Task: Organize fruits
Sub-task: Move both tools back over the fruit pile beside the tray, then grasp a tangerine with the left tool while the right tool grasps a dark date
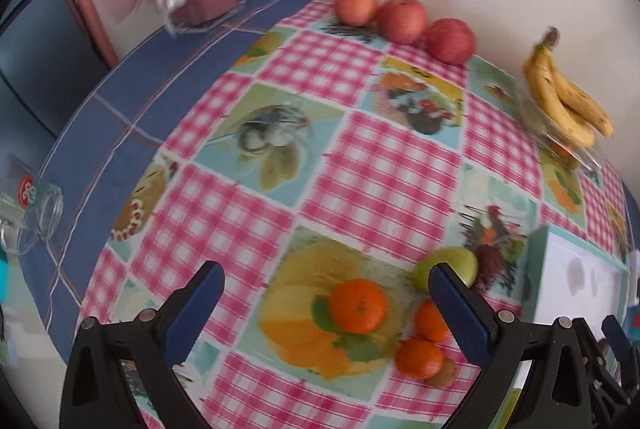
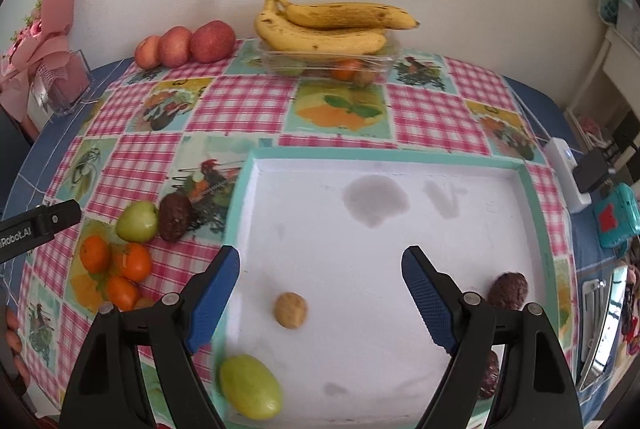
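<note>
Three round glossy tangerines [image 1: 358, 305] cluster on the checked oilcloth [image 1: 384, 165], a smooth green apple [image 1: 446, 266] and wrinkled dark fruit [image 2: 175, 216] just beside, near the white tray [image 2: 360, 249]; left gripper [image 1: 326, 303] and right gripper [image 2: 320, 293] both gape, empty

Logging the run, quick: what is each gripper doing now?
Left gripper: open, holding nothing.
Right gripper: open, holding nothing.
</note>
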Motion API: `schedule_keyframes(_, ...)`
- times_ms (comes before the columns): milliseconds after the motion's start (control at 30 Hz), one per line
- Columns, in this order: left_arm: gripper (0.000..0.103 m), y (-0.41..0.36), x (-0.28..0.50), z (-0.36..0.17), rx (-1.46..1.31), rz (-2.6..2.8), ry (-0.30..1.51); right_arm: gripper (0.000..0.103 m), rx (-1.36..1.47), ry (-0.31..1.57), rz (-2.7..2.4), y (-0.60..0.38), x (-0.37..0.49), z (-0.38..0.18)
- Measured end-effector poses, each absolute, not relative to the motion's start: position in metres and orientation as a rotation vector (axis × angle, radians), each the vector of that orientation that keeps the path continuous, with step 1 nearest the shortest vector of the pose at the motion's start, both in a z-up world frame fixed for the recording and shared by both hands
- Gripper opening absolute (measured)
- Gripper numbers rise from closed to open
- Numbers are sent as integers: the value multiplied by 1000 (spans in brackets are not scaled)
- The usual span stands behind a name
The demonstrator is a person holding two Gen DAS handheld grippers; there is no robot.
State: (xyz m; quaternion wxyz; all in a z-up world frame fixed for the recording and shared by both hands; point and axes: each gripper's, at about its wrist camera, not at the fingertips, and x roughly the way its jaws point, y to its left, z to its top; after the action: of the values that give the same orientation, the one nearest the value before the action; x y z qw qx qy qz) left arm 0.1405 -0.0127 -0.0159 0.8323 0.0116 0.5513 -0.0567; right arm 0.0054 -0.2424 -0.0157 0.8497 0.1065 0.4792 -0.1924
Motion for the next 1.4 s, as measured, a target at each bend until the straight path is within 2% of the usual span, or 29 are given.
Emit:
schedule_keyframes(467,103,24,155,-1,-102,-110,1100,84,234,975,-213,-189,48,-7)
schedule_keyframes(900,101,26,157,-40,-229,-144,1292,84,222,1025,-166,-188,79,-13)
schedule_keyframes(967,96,24,157,-44,-238,-155,1312,84,223,1035,-161,-188,84,-14)
schedule_keyframes(1033,85,18,155,-47,-205,-162,1323,84,215,1036,-166,-189,89,-16)
schedule_keyframes(1133,83,13,153,-55,-196,-170,1356,83,219,1057,-171,-190,97,-20)
schedule_keyframes(1167,82,13,153,-57,-198,-173,1363,82,228,1061,-163,-190,99,-22)
schedule_keyframes(1233,74,11,152,-60,-207,-188,1382,74,247,1074,-149,-188,103,-27)
schedule_keyframes(1333,72,10,151,-63,-221,-197,1403,71,292,1102,-133,-189,108,-37)
schedule_keyframes(1367,72,9,151,-64,-218,-200,1406,67,308,1112,-126,-188,109,-41)
schedule_keyframes(1400,69,8,150,-63,-216,-206,1409,58,313,1119,-127,-188,110,-44)
